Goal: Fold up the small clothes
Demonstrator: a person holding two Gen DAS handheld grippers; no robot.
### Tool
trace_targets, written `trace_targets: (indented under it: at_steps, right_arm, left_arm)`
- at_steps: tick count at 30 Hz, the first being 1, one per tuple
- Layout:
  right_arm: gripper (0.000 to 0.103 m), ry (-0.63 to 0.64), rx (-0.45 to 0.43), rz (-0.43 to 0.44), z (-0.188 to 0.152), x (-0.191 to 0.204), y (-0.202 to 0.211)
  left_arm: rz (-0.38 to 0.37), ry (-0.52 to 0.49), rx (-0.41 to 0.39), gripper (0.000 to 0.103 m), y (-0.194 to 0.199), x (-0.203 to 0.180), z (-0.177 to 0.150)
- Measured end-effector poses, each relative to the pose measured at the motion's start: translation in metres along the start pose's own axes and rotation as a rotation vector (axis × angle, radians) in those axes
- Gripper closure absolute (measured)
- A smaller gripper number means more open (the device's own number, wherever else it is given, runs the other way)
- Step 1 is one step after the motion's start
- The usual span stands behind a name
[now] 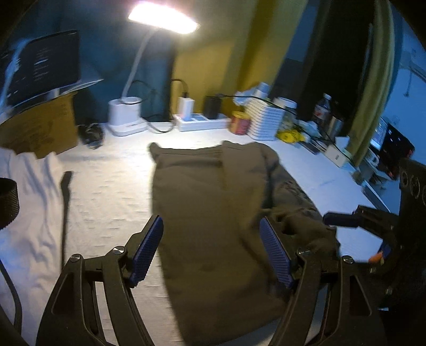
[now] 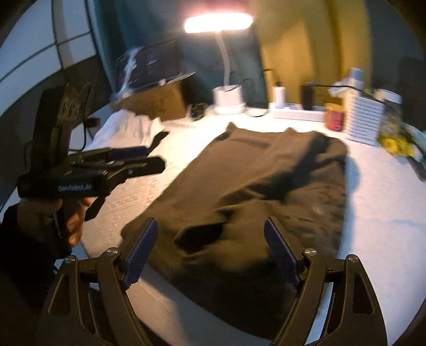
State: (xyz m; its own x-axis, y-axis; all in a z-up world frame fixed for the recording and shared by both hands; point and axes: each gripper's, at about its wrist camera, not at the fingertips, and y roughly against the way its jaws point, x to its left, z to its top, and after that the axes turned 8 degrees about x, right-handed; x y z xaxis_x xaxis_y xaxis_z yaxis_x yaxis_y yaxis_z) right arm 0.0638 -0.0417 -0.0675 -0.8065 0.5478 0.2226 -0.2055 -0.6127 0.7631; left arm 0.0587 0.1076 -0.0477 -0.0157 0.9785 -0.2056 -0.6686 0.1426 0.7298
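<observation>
Garment: dark olive soft cotton shirt, partly folded, lies on white textured tabletop. Left gripper spread, empty; right gripper spread, empty. Fabric judged light, limp; pinch at hem corners

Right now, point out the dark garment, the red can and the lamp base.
dark garment [image 2: 261, 191]: right wrist view, middle of cloth.
red can [image 1: 240, 123]: left wrist view, its side.
lamp base [image 1: 125, 113]: left wrist view, front wall.

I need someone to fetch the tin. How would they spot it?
Start at the lit desk lamp on the white table. Right of the power strip, beside the ribbed white stack, stands the tin: the only red-and-yellow can there.
</observation>
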Motion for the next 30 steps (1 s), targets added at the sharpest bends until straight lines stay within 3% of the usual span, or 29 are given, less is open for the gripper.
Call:
trace_targets:
  at_steps: [13, 15, 16, 17, 19, 24, 30]
  right_arm:
    - [0.019, -0.226, -0.032, -0.148, -0.047, -0.094, 0.029]
    - [0.019, -0.245, -0.036, -0.155, -0.052, -0.102, 0.031]
    - [0.019, -0.253, -0.037, -0.157, -0.054, -0.105, 0.032]
    - [0.019, -0.261, -0.035, -0.158, -0.057, -0.107, 0.031]
    - [0.019, -0.264, -0.031, -0.157, -0.058, -0.107, 0.029]
    - [0.019, -0.252, -0.006, -0.15, -0.058, -0.098, 0.018]
    - [0.019, -0.208, 0.043, -0.126, -0.055, -0.078, -0.003]
  left_arm:
    - [-0.188, -0.239, 0.141, 0.029, -0.039, -0.096, -0.009]
    - [-0.212, -0.264, 0.196, 0.047, -0.05, -0.101, -0.018]
    - [-0.217, -0.268, 0.227, 0.063, -0.057, -0.101, -0.022]
    - [-0.209, -0.268, 0.261, 0.08, -0.065, -0.099, -0.027]
    - [-0.184, -0.287, 0.281, 0.092, -0.068, -0.098, -0.034]
    - [-0.104, -0.303, 0.2, 0.096, -0.031, -0.082, -0.032]
    - [0.021, -0.317, 0.169, 0.096, 0.003, -0.054, -0.036]
